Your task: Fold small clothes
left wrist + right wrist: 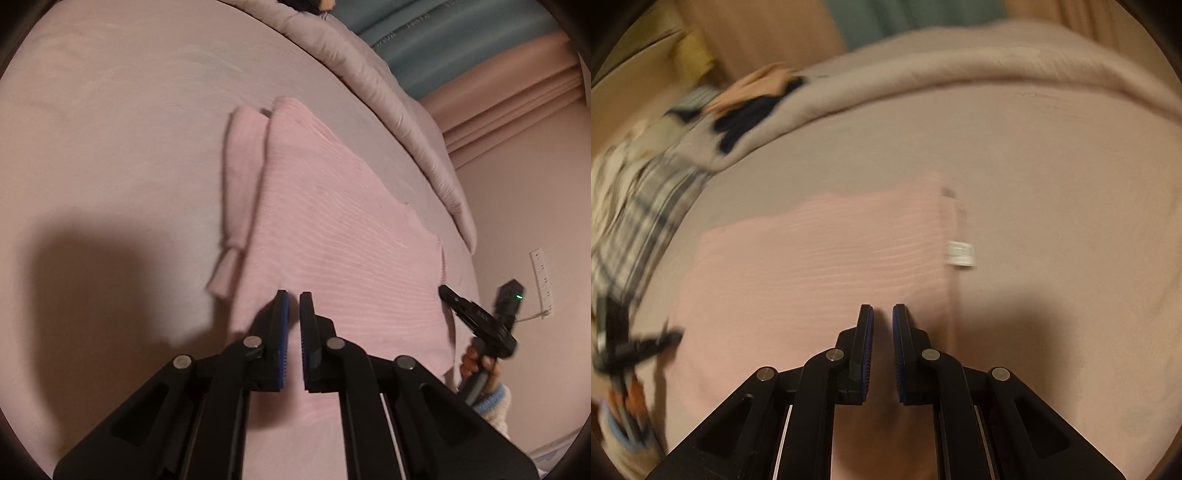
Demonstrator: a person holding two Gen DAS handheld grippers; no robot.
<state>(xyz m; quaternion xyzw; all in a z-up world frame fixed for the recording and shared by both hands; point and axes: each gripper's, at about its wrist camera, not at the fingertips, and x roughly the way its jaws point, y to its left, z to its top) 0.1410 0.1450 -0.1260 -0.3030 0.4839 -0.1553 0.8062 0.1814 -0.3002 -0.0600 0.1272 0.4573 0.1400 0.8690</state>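
**Pink top flat on the bed**

The pink top (pixel 332 236) lies spread on the bed (pixel 110 129). The left tongs (pixel 294 300) are clenched over its near edge, holding nothing. The right tongs (pixel 882 314) are clenched and empty too, with the white tag (pixel 960 253) at 1 o'clock.

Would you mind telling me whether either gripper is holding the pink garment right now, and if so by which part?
Nothing is held. Both the left gripper and the right gripper are shut with nothing between their fingers, above the pink garment lying on the bed.
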